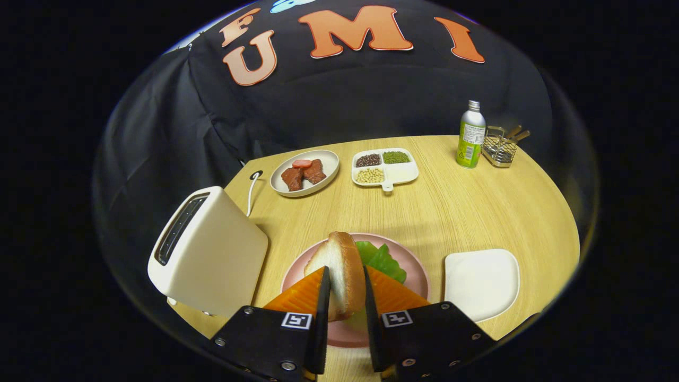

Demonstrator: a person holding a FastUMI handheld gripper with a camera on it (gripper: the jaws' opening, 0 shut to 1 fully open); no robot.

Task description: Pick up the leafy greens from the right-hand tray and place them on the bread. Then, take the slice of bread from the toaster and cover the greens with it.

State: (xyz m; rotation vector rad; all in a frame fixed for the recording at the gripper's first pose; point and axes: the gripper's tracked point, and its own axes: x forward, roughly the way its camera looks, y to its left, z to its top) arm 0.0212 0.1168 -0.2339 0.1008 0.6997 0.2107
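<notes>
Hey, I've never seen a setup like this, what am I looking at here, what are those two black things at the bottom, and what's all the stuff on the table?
The camera rides on a hand-held gripper and looks forward along its two fingers, the black parts you noticed. Both press on an upright slice of bread, held over a pink plate with leafy greens. On the wooden table stand a white toaster, a white tray, a dish of meat, a divided dish of beans, a bottle and a wire rack.
</notes>
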